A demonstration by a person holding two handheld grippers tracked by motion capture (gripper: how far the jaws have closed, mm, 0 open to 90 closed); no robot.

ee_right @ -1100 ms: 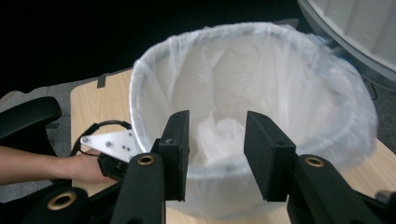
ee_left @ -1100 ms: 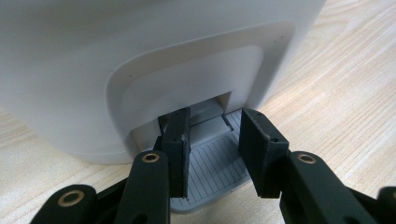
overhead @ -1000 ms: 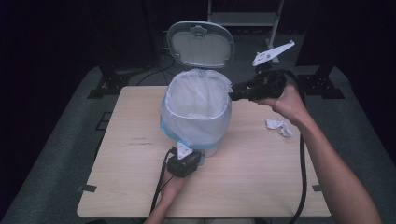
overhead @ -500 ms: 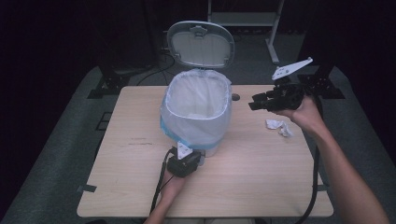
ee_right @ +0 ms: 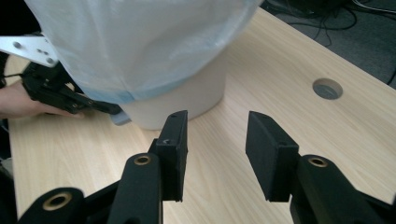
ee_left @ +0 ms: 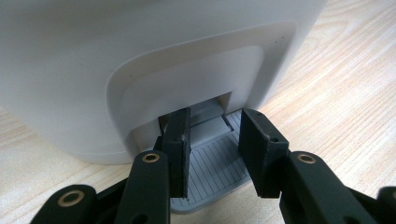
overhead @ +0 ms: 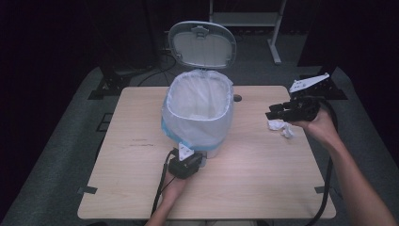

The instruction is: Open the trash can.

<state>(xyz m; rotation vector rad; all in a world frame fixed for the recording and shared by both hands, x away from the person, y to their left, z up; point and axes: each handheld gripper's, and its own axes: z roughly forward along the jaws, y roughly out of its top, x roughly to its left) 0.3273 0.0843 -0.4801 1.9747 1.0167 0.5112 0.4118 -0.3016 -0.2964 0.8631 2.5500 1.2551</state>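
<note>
The left tool point(overhead: 190, 157) presses the bin's point(overhead: 200, 113) pedal point(ee_left: 212, 154), jaws together; lid point(overhead: 202, 44) up. The right tool point(overhead: 277, 112), jaws apart and empty, hovers above crumpled paper point(overhead: 281, 127) on the bench point(overhead: 131, 188).

A light wooden table point(overhead: 141, 165) with rounded corners stands on a grey carpeted floor point(overhead: 56, 174), and a small round hole point(overhead: 237, 98) is cut near its far edge. The room beyond is dark, almost black, with the light falling mainly on the tabletop. Behind the table a pale metal stand point(overhead: 244, 19) rises from the floor, and black cables point(overhead: 155, 70) trail across the carpet beside dark frame legs point(overhead: 110, 82).
</note>
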